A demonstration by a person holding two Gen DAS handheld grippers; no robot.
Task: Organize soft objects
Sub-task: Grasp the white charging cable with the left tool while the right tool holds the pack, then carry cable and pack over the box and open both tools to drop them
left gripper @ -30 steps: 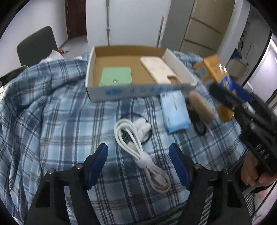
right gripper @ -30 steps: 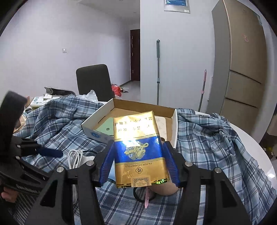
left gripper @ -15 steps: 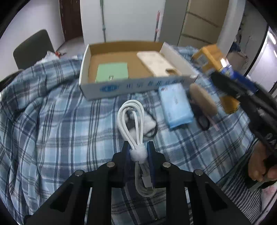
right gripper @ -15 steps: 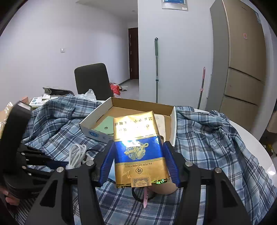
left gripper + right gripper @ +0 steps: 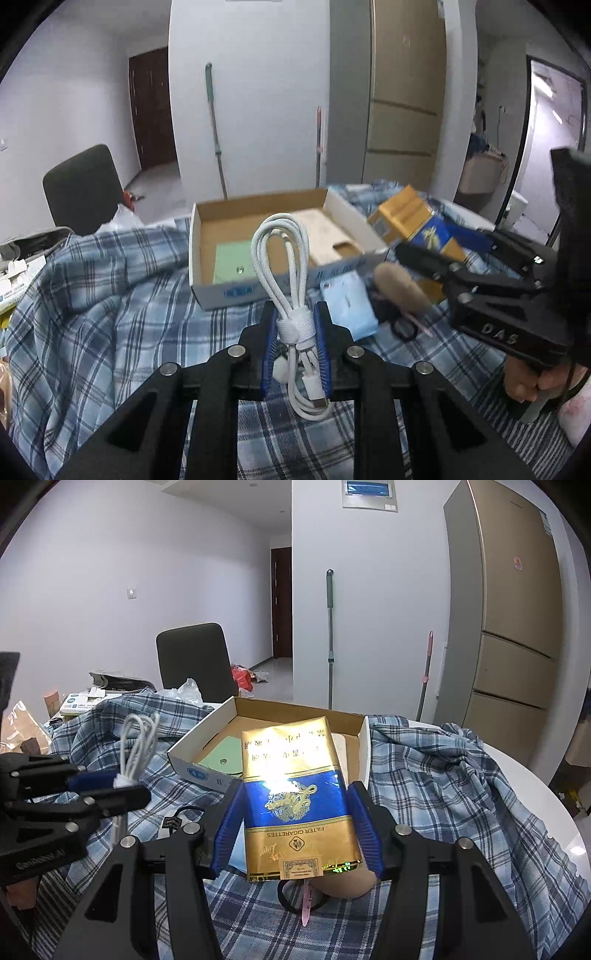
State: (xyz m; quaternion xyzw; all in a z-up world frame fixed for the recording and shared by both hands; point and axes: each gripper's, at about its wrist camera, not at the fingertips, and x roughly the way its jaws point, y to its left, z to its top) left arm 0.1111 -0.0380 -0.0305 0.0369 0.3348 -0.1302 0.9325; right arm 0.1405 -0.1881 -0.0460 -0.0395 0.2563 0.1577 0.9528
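Observation:
My left gripper (image 5: 295, 334) is shut on a coiled white cable (image 5: 282, 254) and holds it up off the plaid cloth, in front of the open cardboard box (image 5: 225, 291). The cable also shows in the right wrist view (image 5: 138, 746). My right gripper (image 5: 295, 827) is shut on a gold and blue cigarette carton (image 5: 295, 794), held above the cloth just short of the box (image 5: 192, 764). The carton shows in the left wrist view (image 5: 413, 221) at the right. A green pad (image 5: 231, 260) and a beige flat item (image 5: 325, 232) lie in the box.
A light blue tissue pack (image 5: 347, 306), a tan brush-like object (image 5: 400, 291) and a black ring lie on the blue plaid cloth (image 5: 110, 314) near the box. A black chair (image 5: 192, 657), a mop and a fridge (image 5: 506, 627) stand behind the table.
My left gripper closed on the white cable and lifted it off the cloth, tilting up. My right gripper kept holding the carton almost still.

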